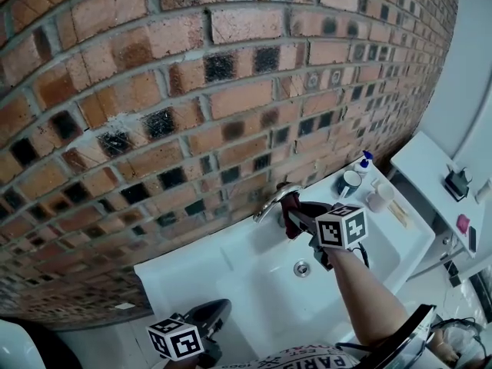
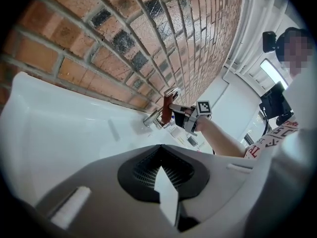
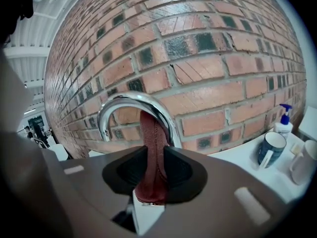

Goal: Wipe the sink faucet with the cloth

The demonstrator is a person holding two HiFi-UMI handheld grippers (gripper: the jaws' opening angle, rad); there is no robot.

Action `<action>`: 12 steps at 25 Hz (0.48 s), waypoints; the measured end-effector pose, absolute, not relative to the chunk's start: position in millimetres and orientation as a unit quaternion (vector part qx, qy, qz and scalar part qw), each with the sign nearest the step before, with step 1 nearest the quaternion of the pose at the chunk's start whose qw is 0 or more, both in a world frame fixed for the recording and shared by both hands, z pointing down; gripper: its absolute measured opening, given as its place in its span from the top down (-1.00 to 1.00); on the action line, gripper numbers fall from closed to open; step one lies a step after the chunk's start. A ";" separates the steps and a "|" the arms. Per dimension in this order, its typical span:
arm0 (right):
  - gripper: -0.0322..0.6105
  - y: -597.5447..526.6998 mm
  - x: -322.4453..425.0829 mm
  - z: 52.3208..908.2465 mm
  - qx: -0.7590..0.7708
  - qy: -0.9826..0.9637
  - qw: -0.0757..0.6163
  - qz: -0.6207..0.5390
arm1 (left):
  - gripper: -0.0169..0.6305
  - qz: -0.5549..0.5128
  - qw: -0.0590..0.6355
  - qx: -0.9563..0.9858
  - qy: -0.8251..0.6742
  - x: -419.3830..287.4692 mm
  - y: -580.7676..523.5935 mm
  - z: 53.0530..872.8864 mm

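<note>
A chrome curved faucet (image 1: pixel 270 203) rises at the back of the white sink (image 1: pixel 254 298), against the brick wall. My right gripper (image 1: pixel 296 220) is shut on a dark red cloth (image 1: pixel 291 215) and holds it up against the faucet's arch. In the right gripper view the cloth (image 3: pixel 152 152) stands upright between the jaws and touches the underside of the faucet (image 3: pixel 133 105). My left gripper (image 1: pixel 201 329) hangs low at the sink's front left, shut with nothing in it. From the left gripper view the faucet (image 2: pixel 159 115), cloth (image 2: pixel 166 110) and right gripper (image 2: pixel 185 115) show far off.
On the sink's right ledge stand a blue mug (image 1: pixel 350 183), a soap pump bottle (image 1: pixel 364 162) and a pale cup (image 1: pixel 379 198). A white shelf (image 1: pixel 438 183) with small items is at the right. The drain (image 1: pixel 302 267) lies mid-basin. Brick wall close behind.
</note>
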State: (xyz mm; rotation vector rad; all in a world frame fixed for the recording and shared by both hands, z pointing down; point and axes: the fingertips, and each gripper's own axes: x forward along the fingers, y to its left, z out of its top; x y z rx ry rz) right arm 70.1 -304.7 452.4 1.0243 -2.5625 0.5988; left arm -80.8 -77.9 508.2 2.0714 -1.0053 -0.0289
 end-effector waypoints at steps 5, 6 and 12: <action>0.61 -295.3 65.9 433.9 0.353 -0.902 0.148 0.200 | 0.93 -0.018 0.398 0.825 -0.400 -81.0 -73.4 498.5; 0.61 -293.1 63.8 429.3 0.352 -0.904 0.147 0.196 | 0.93 -0.020 0.396 0.826 -0.401 -81.7 -72.5 496.8; 0.61 -278.3 46.7 411.6 0.339 -0.913 0.149 0.172 | 0.93 -0.029 0.388 0.828 -0.403 -84.0 -67.7 489.2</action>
